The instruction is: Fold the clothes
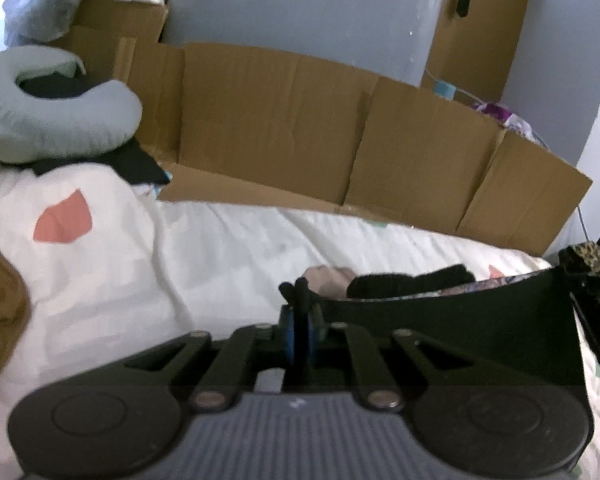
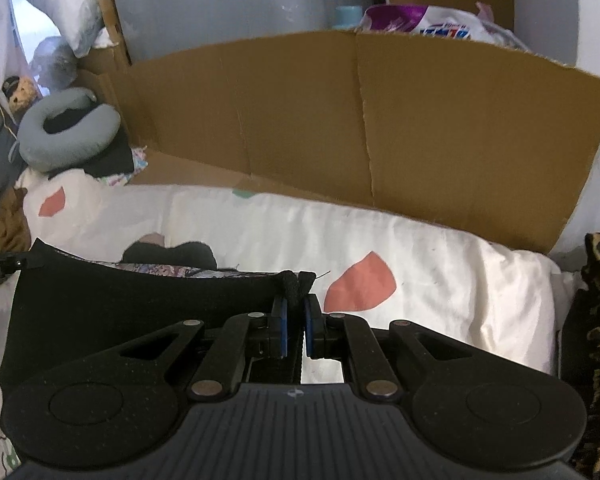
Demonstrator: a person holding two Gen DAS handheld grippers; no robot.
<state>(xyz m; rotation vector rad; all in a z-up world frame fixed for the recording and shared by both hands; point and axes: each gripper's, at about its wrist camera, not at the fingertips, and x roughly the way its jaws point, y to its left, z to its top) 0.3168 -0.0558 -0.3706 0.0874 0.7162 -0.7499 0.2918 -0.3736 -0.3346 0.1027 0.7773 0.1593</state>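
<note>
I'm holding the black garment (image 2: 140,304) stretched over the bed (image 2: 460,280), left tool (image 1: 298,292) and right tool (image 2: 296,284) each pinching a corner. Thin bites; tugging apart risks a corner slipping free.

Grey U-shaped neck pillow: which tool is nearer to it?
Left. The grey U-shaped neck pillow lies at far left; the left tool grips the black garment's left end, while the right tool grips its opposite end, farther away.
</note>
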